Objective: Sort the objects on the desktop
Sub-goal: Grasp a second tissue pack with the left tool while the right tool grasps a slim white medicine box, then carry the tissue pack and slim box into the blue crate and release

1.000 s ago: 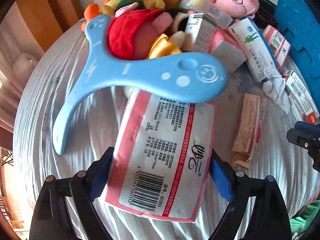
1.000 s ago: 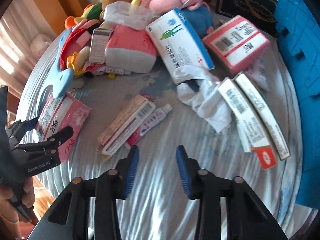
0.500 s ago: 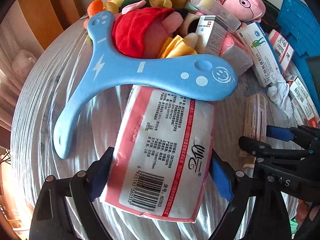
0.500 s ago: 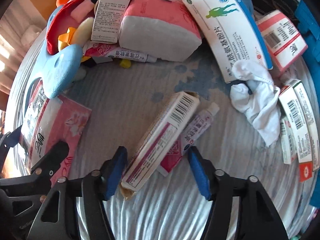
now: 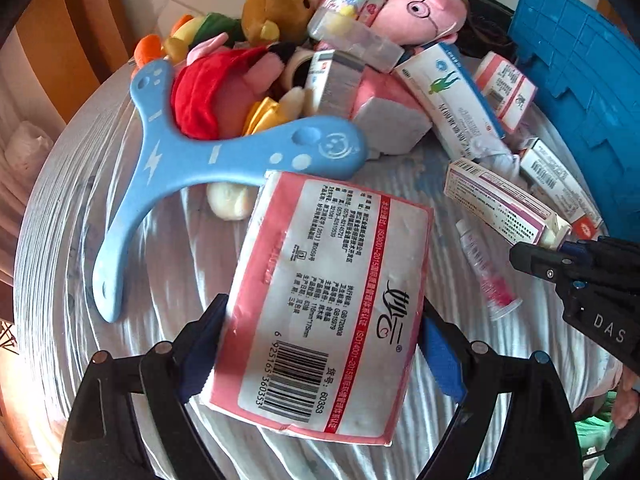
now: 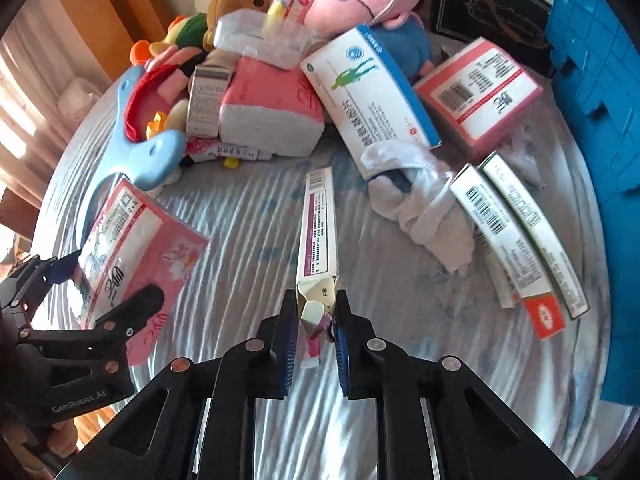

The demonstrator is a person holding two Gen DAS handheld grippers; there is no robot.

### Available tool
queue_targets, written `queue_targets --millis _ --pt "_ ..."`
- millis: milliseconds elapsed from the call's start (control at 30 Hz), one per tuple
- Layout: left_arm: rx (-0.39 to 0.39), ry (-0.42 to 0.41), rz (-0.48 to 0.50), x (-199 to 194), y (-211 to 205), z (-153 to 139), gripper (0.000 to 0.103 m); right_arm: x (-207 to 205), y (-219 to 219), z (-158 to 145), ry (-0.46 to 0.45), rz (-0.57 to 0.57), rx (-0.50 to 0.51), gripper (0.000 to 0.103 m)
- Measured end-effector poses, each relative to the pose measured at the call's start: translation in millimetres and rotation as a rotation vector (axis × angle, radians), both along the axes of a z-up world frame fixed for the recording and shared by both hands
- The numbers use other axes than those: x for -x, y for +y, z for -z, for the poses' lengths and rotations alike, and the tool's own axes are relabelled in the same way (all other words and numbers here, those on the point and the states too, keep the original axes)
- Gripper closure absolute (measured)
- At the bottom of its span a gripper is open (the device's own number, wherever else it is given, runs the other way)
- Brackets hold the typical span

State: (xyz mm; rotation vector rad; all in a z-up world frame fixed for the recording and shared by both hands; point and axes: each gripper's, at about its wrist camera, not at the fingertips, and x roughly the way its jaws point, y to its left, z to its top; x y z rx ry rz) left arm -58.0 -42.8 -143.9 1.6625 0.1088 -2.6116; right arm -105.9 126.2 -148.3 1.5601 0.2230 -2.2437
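Striped tablecloth (image 6: pixel 248 216) underlies carton (image 6: pixel 318 224), pointing lengthwise away from right gripper (image 6: pixel 314 320).

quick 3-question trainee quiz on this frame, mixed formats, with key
1. True or false: the left claw grips the pink tissue pack.
2. What does the right claw grip? A) the white sock B) the long carton C) the blue boomerang
3. Fill in: the ointment tube lies on the ____, outside the carton.

Key: 1 true. 2 B, the long carton, held by its open end. 3 the tablecloth.
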Motion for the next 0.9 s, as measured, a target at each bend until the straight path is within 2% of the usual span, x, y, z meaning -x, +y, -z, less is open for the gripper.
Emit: queue_targets --millis 100,133,267,300,367,667,833,900 --pt "0.006 0.037 0.023 -3 22 -19 0.014 -6 12 -24 0.07 -0.011 0.019 0.087" --pt "0.002 0.049 0.032 17 27 -29 0.014 -5 17 -32 0.084 -0.011 0.034 0.087" --pt "0.013 0.133 0.074 30 60 -61 0.014 -9 38 -73 0.177 0.017 0.065 0.087" --pt "0.019 0.156 0.084 25 60 -79 0.014 -5 45 -82 0.194 0.026 0.072 0.087" --pt "0.02 0.205 0.105 40 80 -101 0.014 -3 57 -102 0.236 0.047 0.079 0.087" --pt "-0.005 0.422 0.229 62 172 -206 0.014 -15 150 -217 0.495 0.138 0.077 0.087" --pt "-0.046 0.495 0.303 75 240 -254 0.014 -18 214 -265 0.582 0.207 0.098 0.087" --pt "-0.048 0.524 0.33 77 268 -271 0.014 -16 243 -280 0.616 0.234 0.076 0.087"
